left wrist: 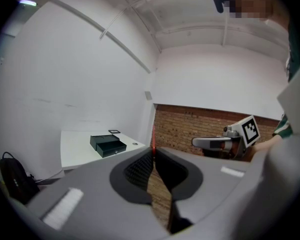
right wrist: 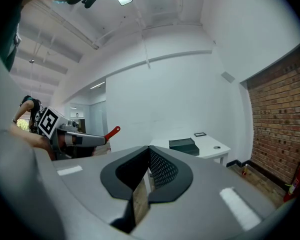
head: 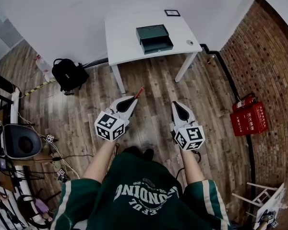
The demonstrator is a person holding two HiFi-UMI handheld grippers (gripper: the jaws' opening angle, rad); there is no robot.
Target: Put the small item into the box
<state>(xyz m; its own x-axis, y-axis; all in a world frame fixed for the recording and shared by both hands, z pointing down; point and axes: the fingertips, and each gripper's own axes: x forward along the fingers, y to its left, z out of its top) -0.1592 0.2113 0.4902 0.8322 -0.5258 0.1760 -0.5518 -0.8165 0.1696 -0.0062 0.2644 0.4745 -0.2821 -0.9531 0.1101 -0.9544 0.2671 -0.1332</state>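
A dark green box with its drawer pulled open sits on the white table, well ahead of both grippers. My left gripper is shut on a slim red item that pokes out past its tips. In the left gripper view the red item rises from between the closed jaws, with the box far off to the left. My right gripper is shut with nothing in it, level with the left one. In the right gripper view the box is far ahead on the table.
A black backpack lies on the wood floor left of the table. A red fire-extinguisher case stands by the brick wall at right. On the table are a small round object and a little dark frame. A chair and cables crowd the left.
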